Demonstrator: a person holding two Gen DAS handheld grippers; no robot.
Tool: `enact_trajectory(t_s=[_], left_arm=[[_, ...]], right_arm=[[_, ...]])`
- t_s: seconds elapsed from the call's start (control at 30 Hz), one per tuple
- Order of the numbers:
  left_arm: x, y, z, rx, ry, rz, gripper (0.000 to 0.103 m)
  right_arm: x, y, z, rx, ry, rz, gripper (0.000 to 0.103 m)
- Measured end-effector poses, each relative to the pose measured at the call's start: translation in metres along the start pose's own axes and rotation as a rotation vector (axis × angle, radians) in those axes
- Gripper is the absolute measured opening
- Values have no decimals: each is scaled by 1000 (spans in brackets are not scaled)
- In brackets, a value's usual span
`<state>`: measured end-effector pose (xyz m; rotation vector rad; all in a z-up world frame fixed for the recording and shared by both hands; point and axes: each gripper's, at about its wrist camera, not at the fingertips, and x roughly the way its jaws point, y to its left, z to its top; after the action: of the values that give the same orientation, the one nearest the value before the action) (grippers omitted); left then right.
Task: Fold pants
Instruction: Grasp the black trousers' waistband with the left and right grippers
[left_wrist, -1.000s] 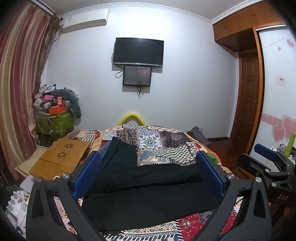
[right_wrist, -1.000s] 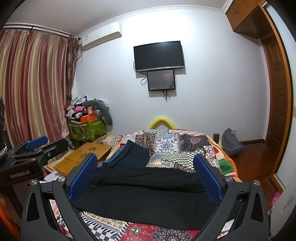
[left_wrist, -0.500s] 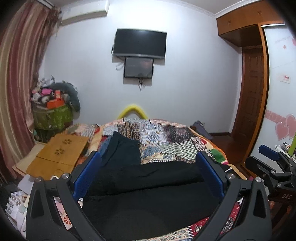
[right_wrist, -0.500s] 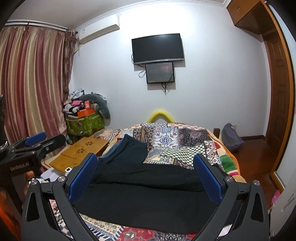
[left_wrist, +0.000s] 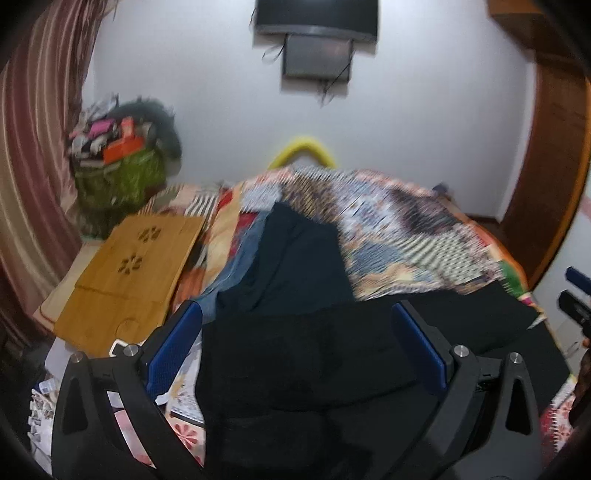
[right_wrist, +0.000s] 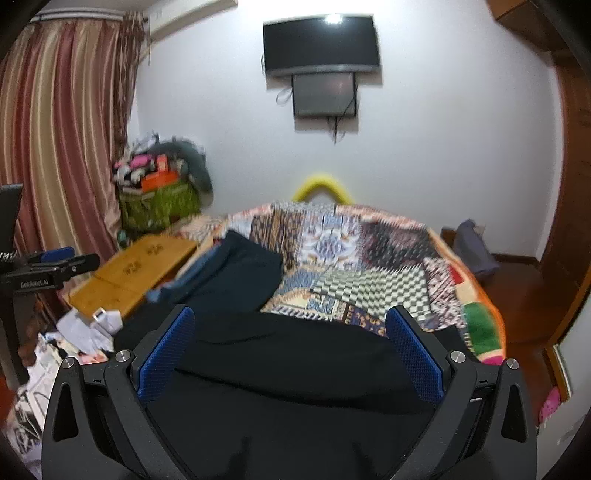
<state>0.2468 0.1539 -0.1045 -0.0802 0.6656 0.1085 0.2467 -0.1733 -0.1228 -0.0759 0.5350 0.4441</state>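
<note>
Black pants lie flat across the near end of the bed, also in the right wrist view. My left gripper is open and empty, hovering over the pants' left part. My right gripper is open and empty above the pants' middle. The left gripper shows at the left edge of the right wrist view; the right gripper shows at the right edge of the left wrist view. Both views are blurred.
A dark folded garment over blue jeans lies farther up the patchwork bedspread. A wooden lap desk sits left of the bed. Clutter lies at the bed's left. A wooden door stands on the right.
Both grippers have tilted down and moved closer to the pants. The pants fill more of each view. Both jaws stay open.
</note>
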Motion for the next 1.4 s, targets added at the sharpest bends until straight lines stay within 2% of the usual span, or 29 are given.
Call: enact_trajectory(t_s=[0.1,0.3,0.43,0.53,0.67,0.77,0.83,0.9,0.93,1.0,1.03,1.1,1.13,1.17,1.2,1.4], left_arm=[[51,29,-1,-39,103,40,103],[138,84,-17,-144,293,73,102],[186,113,-36,-210,412,74,87],[213,119,-46,-242,477,76,82],[240,120,-57,-254,517,51,74],[256,117,-66,-260,552,23,62],[259,109,-65,-273,586,-11,47],[257,107,-64,-270,578,-7,42],[255,106,-62,-257,571,-1,33],[247,104,-57,-230,550,9,23],[243,102,-55,-215,539,14,21],[235,98,-49,-178,514,37,19],[228,95,-44,-147,490,58,18],[222,92,-39,-130,468,66,17],[216,91,-33,-119,443,74,17],[179,86,10,-73,309,107,15]], right_arm=[[40,-15,-2,-10,82,11,103],[105,-37,-6,6,256,62,103],[149,-46,-10,-28,375,97,103],[175,-51,-11,-44,439,123,102],[203,-53,-13,-58,496,149,101],[218,-50,-19,-73,537,158,98],[228,-47,-25,-86,568,143,94],[229,-42,-30,-115,558,121,90],[226,-40,-31,-128,539,114,87],[222,-37,-32,-143,522,107,72],[221,-36,-33,-149,518,98,67],[219,-36,-34,-166,516,46,37],[223,-39,-34,-167,518,39,30],[224,-43,-34,-150,534,65,10],[226,-45,-35,-132,559,79,3],[203,-48,-22,-162,480,16,0]])
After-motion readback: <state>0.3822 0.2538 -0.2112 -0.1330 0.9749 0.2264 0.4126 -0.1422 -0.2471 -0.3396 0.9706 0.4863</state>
